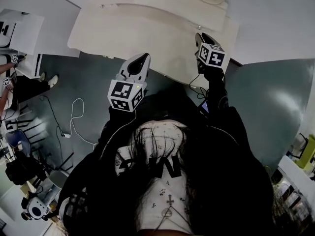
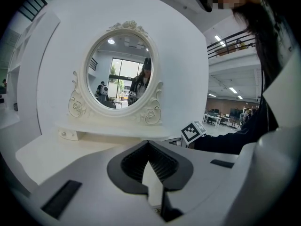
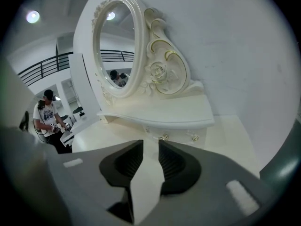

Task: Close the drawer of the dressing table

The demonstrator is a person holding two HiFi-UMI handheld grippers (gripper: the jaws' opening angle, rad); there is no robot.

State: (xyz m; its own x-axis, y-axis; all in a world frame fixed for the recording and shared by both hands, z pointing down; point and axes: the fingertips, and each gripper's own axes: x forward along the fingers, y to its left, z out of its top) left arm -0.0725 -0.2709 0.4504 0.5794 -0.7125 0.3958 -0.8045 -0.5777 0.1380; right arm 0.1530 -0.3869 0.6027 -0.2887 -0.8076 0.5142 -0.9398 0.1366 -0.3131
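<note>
Small white drawer with two brass knobs [image 3: 179, 135]: beneath mirror shelf [image 3: 174, 114] at back edge of cream table [image 3: 235, 142], seemingly flush. Lies straight ahead of right claw [image 3: 150, 145], the nearer one, released and empty; left claw [image 2: 149, 144] clenched, empty.

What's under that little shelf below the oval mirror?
Under the shelf is a white drawer face with two small knobs. It looks closed, so its inside is hidden.
</note>
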